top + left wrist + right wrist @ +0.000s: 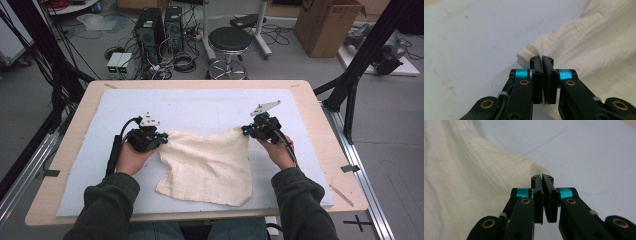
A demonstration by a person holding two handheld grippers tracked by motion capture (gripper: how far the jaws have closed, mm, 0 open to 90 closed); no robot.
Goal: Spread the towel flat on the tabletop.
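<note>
On mat (200,107) — grippers pinch cloth (210,162).

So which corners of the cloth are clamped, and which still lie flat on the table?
The two far corners of the cloth are clamped, one by the left gripper, one by the right gripper. The two near corners lie free on the mat.

I find no writing, label, brand or number that I can read anywhere here. The cardboard box (327,22) on the floor past the table's far right corner carries a dark printed mark at its top edge, but it is cut off and too small for me to make out. A black cross (358,222) is marked on the floor by the table's near right corner.
</note>
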